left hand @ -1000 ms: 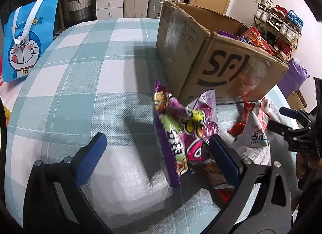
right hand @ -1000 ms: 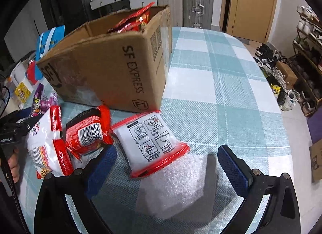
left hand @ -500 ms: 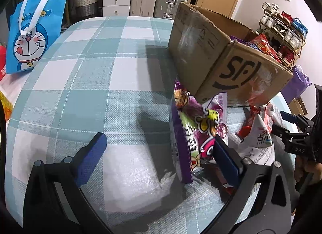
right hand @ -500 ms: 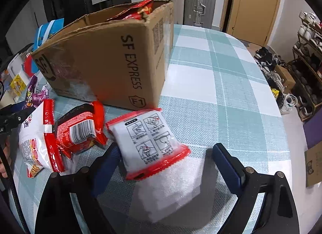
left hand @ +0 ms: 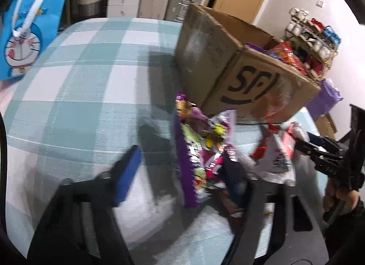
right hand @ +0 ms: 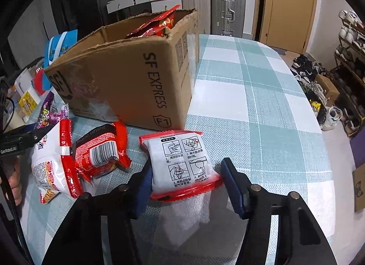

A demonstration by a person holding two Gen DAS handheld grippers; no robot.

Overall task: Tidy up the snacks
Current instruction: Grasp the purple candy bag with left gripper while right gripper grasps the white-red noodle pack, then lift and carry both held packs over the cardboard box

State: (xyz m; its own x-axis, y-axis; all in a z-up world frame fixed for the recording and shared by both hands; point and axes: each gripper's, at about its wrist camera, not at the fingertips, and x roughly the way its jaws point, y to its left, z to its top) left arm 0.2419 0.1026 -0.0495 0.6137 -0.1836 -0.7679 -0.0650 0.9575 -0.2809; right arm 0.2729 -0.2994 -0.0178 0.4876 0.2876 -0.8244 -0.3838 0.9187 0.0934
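Observation:
An open cardboard box (left hand: 251,78) (right hand: 127,78) with snack packets inside stands on the checked table. In front of it a purple snack bag (left hand: 189,151) stands on edge between the fingers of my left gripper (left hand: 182,157). Its jaws are closing; the left pad (left hand: 127,173) is still apart from the bag. My right gripper (right hand: 187,167) is closing on a white packet with red seams (right hand: 182,157), both pads against its sides. A red packet (right hand: 100,151) and a white-and-red bag (right hand: 52,164) lie to its left.
The checked tablecloth (right hand: 251,96) stretches to the right of the box. A blue cartoon tote bag (left hand: 22,43) stands at the table's far left. Suitcases (right hand: 228,11) and drawers are behind the table, and a shoe rack (left hand: 312,37) stands by the wall.
Both grippers' jaws have narrowed from wide open. The right pads have come in onto the white packet; the left fingers have drawn in around the purple bag. Neither hand has shifted much.

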